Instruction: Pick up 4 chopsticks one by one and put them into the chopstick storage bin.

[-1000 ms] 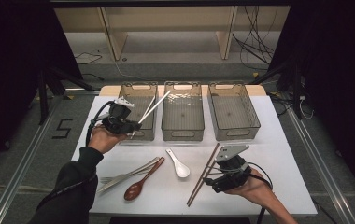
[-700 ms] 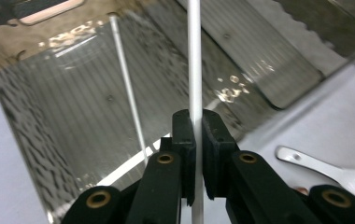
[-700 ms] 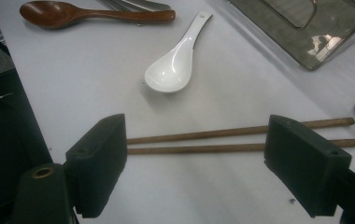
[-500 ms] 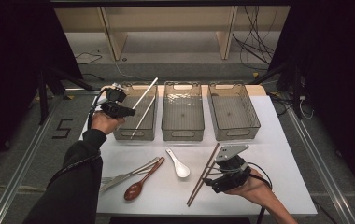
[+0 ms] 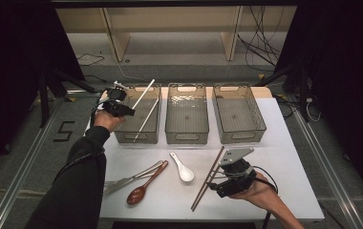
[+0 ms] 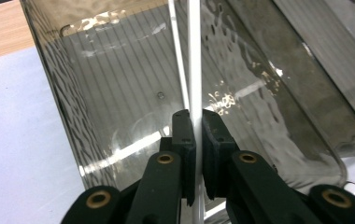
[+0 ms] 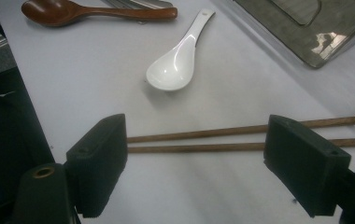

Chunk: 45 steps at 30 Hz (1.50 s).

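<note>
Sorting cutlery into bins, mid-placement. Left gripper (image 5: 122,106), upper left of the high view, pinches a white chopstick (image 5: 144,94) over the left bin (image 5: 136,137); a second white chopstick (image 5: 147,118) already lies inside. Right gripper (image 7: 196,161), jaws spread, hovers over the brown chopsticks (image 7: 241,138) at lower right. Next, I'd say: lower the stick into the bin, release, then close right on the brown pair.

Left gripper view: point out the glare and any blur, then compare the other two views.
Left gripper view: bright glare streaks on the smoky bin wall; the white chopstick looks washed out. Right gripper view: the jaws are soft, the white spoon sharp with a shine. High view: the table is lit, surroundings dark.
</note>
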Each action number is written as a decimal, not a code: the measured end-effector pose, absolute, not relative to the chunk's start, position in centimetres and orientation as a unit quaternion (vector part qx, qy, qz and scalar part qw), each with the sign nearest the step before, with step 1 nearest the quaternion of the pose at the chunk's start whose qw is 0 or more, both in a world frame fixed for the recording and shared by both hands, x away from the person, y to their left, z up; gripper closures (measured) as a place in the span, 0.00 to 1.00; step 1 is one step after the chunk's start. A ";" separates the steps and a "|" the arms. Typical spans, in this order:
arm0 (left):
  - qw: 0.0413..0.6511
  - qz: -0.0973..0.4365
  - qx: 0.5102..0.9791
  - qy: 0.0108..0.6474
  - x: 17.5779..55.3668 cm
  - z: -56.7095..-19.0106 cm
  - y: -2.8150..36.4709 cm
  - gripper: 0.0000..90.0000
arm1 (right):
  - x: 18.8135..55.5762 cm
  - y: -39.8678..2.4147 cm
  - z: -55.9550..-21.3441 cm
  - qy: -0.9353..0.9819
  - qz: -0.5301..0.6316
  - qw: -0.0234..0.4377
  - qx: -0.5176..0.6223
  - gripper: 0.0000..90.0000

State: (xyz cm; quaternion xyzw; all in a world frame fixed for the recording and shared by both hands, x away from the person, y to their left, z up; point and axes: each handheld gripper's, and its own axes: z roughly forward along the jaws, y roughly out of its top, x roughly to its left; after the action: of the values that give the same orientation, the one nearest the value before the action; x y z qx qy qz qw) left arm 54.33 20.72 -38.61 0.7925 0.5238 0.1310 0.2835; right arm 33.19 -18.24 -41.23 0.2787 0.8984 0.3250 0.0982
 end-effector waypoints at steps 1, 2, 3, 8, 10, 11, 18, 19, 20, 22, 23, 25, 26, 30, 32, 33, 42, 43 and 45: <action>0.279 0.130 0.793 0.526 54.6 -38.7 20.8 0.94 | 33.2 -18.2 -41.2 0.898 0.325 0.098 0.279 0.25; 0.276 0.128 0.792 0.530 54.8 -38.8 20.8 0.94 | 33.2 -18.2 -41.2 0.898 0.325 0.098 0.279 0.25; 0.271 0.125 0.792 0.532 55.0 -39.0 20.9 0.94 | 33.2 -18.2 -41.3 0.899 0.324 0.097 0.279 0.25; 0.266 0.127 0.785 0.545 55.4 -39.8 20.8 0.94 | 33.2 -18.2 -41.3 0.900 0.323 0.095 0.277 0.25; 0.261 0.133 0.783 0.548 55.5 -39.9 20.9 0.91 | 33.2 -18.2 -41.3 0.900 0.323 0.095 0.277 0.25; 0.260 0.136 0.782 0.550 55.5 -39.9 20.8 0.89 | 33.2 -18.2 -41.3 0.900 0.323 0.095 0.278 0.25; 0.269 0.149 0.779 0.547 54.6 -39.1 20.9 0.73 | 33.1 -18.2 -41.2 0.900 0.325 0.093 0.273 0.25; 0.275 0.146 0.777 0.547 54.3 -38.8 21.0 0.68 | 33.1 -18.2 -41.2 0.900 0.325 0.094 0.274 0.25; 0.288 0.141 0.775 0.544 53.9 -38.5 21.0 0.65 | 33.1 -18.2 -41.2 0.900 0.326 0.094 0.274 0.25; 0.315 0.128 0.773 0.536 53.2 -38.0 21.0 0.60 | 33.1 -18.2 -41.2 0.899 0.329 0.096 0.273 0.25; 0.327 0.116 0.771 0.535 52.9 -37.9 21.0 0.57 | 33.1 -18.3 -41.1 0.899 0.329 0.096 0.272 0.25; 0.336 0.106 0.773 0.528 52.3 -37.7 20.7 0.49 | 33.2 -18.3 -41.1 0.899 0.328 0.097 0.273 0.25; 0.338 0.108 0.777 0.520 51.7 -37.6 20.5 0.45 | 33.2 -18.3 -41.1 0.899 0.329 0.098 0.274 0.25; 0.361 0.106 0.782 0.497 49.7 -36.8 19.9 0.35 | 33.5 -18.6 -41.1 0.896 0.329 0.101 0.280 0.25; 0.371 0.106 0.786 0.482 48.1 -36.4 19.4 0.32 | 33.7 -18.8 -41.1 0.895 0.328 0.102 0.285 0.25; 0.374 0.113 0.789 0.475 47.4 -36.3 19.2 0.30 | 33.8 -18.9 -41.1 0.893 0.329 0.104 0.288 0.25; 0.391 0.121 0.800 0.440 42.3 -37.2 18.1 0.23 | 35.6 -19.9 -41.4 0.882 0.319 0.116 0.328 0.26; 0.391 0.122 0.801 0.436 41.8 -37.3 18.0 0.22 | 35.8 -20.1 -41.5 0.880 0.316 0.118 0.333 0.27; 0.405 0.123 0.796 0.433 40.6 -37.3 17.9 0.22 | 36.4 -20.3 -41.6 0.880 0.307 0.123 0.340 0.27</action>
State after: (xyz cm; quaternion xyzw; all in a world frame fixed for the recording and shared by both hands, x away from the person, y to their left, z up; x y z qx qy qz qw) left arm 40.64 17.87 -37.35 0.7963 0.4326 0.1227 0.4047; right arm 36.38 -20.34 -41.64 0.3403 0.8804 0.3065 0.1234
